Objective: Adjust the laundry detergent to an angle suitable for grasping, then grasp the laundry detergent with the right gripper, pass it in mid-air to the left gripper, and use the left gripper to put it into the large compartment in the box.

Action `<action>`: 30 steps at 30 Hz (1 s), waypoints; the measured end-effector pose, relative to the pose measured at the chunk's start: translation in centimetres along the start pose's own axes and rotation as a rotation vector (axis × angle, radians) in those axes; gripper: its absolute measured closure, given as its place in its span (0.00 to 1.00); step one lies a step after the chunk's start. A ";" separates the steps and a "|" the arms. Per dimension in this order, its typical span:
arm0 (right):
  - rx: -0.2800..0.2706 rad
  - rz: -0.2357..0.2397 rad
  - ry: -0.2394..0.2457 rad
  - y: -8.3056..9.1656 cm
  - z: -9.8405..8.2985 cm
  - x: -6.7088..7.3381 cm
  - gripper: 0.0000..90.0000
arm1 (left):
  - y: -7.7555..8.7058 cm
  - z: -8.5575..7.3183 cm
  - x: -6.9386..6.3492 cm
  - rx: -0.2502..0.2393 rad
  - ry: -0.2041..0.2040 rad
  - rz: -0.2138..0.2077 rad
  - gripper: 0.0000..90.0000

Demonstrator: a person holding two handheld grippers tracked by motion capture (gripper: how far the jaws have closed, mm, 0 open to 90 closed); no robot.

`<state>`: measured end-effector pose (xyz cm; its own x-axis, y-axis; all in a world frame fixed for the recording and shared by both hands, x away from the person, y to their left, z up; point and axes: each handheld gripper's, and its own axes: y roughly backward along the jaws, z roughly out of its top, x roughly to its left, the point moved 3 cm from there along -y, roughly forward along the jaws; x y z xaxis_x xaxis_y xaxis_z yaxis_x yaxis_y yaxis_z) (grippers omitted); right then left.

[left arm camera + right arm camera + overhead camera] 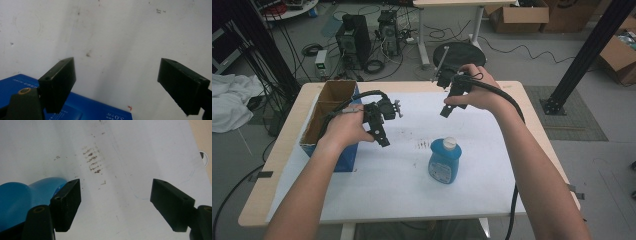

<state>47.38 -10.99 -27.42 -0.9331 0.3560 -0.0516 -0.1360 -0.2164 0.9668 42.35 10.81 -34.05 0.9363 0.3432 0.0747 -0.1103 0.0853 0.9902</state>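
While both hand-held grippers — left, right — hover agape and empty, the blue bottle stands upright mid-counter; a careless approach could topple it.

Seen from above the person's side, the high view looks forward and down across the white-covered table to the cluttered floor beyond. The left gripper view rides close over the sheet, looking down between its own black jaws — a blue box at its lower edge, the same blue box standing at the table's left in the high view. The right gripper view hangs just as near, facing the sheet's dark scuff marks — also visible mid-table from above — with the blue bottle at its lower left.
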 end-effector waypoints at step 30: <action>-0.075 -0.015 -0.011 1.6 -0.9 0.6 0.27 | 0.3 -0.3 0.2 -0.016 -0.001 0.009 0.17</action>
<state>46.35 -11.92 -26.11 -0.9270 0.3698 -0.0631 -0.1751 -0.2777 0.9446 42.36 11.20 -33.76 0.9355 0.3432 0.0834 -0.1238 0.0976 0.9875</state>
